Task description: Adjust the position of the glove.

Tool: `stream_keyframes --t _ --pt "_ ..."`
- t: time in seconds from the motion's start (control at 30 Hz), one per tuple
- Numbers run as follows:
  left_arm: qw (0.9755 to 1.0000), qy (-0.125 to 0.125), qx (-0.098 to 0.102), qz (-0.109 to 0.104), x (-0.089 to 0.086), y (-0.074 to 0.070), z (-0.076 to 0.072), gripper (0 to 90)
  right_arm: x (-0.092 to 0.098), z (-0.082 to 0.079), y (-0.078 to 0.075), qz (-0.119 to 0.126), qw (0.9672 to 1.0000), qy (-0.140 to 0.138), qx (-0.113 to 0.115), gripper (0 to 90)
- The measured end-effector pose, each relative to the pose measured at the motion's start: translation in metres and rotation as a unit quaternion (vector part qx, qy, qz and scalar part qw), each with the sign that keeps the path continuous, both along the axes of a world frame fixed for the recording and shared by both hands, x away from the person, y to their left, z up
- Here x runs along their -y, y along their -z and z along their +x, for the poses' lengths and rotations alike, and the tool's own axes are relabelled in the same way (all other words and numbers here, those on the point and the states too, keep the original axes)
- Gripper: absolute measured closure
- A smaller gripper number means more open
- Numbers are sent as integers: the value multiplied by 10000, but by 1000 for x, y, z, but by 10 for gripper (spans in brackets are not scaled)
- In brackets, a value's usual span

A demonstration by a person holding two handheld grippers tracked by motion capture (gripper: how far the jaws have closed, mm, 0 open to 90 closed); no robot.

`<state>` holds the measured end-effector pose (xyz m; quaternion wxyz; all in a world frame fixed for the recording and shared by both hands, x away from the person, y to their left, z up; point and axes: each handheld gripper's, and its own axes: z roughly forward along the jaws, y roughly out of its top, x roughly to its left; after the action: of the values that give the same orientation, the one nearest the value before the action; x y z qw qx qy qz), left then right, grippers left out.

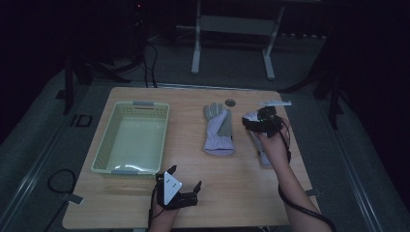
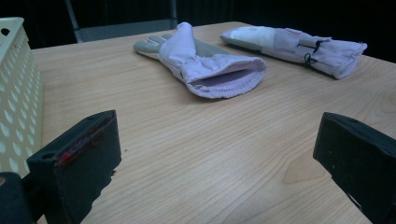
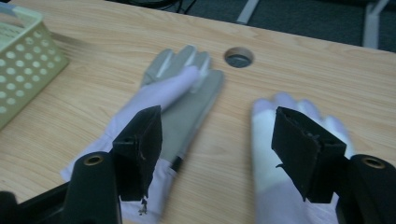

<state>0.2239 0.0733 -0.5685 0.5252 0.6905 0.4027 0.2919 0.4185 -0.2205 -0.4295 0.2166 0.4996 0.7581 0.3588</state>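
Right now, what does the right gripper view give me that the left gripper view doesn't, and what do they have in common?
Right gripper view alone: the round hole in the tabletop beyond the gloves, and the right gripper, fingers open, above the gap between the gloves and holding nothing.

Left gripper view alone: the open cuff of the grey-palmed glove, the far glove's wrist strap, and the left gripper, open and empty.

Both: the grey-palmed glove, the second glove, the yellow basket and the wooden table.
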Motion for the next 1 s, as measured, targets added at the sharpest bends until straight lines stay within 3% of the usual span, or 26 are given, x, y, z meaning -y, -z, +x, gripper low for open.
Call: stream_keyframes --t 0.17,0.47,0.67,1.0 --pt "10000 4 -4 -16 0 0 0 8 -21 11 10 -19 9997 -131 -190 356" --pt "10000 13 -21 -20 0 0 1 8 -52 31 37 -359 9973 -317 -563 423" --pt "10000 23 -21 -22 0 0 1 8 -62 46 54 -573 9947 -293 -805 424" --pt "10000 52 -3 -17 0 0 0 8 -71 55 80 -800 9913 -262 -1015 440"
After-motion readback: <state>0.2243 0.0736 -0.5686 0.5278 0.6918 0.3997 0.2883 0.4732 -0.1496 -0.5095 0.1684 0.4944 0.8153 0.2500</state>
